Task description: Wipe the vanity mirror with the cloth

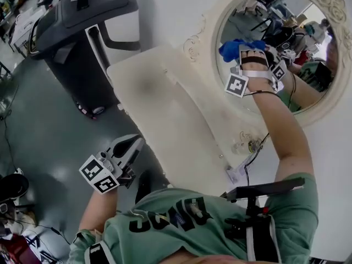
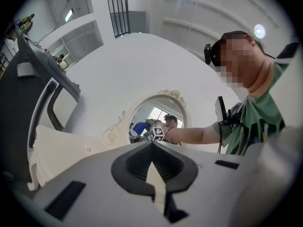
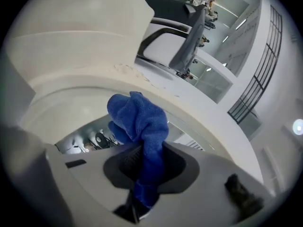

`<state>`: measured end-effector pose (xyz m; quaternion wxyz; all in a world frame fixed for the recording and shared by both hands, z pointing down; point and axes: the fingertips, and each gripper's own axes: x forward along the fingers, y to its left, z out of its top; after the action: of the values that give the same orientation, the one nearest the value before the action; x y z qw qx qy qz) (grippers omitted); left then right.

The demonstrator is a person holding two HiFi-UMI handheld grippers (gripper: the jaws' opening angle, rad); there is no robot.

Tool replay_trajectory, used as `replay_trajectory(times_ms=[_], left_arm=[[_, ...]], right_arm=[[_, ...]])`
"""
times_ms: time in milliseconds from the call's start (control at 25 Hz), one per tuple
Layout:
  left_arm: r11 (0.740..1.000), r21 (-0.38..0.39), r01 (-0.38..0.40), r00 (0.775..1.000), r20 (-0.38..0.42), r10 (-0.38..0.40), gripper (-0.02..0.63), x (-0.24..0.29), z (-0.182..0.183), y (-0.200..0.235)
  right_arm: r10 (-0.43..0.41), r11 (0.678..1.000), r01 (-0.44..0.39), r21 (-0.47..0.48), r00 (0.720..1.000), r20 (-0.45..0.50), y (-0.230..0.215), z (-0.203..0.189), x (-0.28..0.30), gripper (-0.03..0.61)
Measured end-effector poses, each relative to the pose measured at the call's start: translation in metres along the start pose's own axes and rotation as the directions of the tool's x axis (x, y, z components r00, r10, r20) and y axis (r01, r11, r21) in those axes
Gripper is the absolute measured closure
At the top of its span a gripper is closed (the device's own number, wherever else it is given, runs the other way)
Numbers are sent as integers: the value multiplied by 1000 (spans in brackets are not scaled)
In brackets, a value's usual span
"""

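Right gripper view: jaws apparently tight on cloth (image 3: 139,122)

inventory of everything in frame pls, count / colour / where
vanity mirror: 1, oval, cream ornate frame, on the wall, upper right
vanity table: 1, cream top, below the mirror
cloth: 1, blue, bunched, held at the mirror glass
treadmill: 1, dark grey, upper left beside the table
floor: grey, left side
shirt: 1, green, on the person, bottom edge
right gripper: grey, raised to the mirror, shut on the cloth
left gripper: grey, low by the table edge, shut, holding nothing
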<state>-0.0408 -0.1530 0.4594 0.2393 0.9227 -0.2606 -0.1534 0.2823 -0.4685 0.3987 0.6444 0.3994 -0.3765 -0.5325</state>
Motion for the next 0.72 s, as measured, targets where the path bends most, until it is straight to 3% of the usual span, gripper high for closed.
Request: replay_trajectory(times_ms=[80, 160, 320, 400, 560, 720], left_arm=[[999, -19, -33, 999, -18, 32, 614, -6, -7, 10], [998, -36, -60, 998, -33, 58, 614, -12, -14, 18], [994, -60, -89, 995, -57, 86, 614, -19, -26, 32], [993, -70, -93, 994, -61, 89, 614, -22, -30, 37], [992, -82, -91, 995, -58, 87, 614, -26, -32, 42], [995, -72, -73, 996, -51, 69, 614, -25, -26, 27]], right_arm=[[60, 998, -61, 29, 997, 51, 54, 31, 5, 502], [102, 995, -101, -10, 993, 60, 94, 51, 10, 502], [174, 952, -181, -248, 983, -51, 150, 56, 15, 502], [189, 925, -210, -318, 977, -97, 165, 56, 17, 502], [237, 912, -258, -320, 966, -103, 176, 64, 17, 503], [299, 917, -300, -264, 953, -45, 168, 66, 10, 501]])
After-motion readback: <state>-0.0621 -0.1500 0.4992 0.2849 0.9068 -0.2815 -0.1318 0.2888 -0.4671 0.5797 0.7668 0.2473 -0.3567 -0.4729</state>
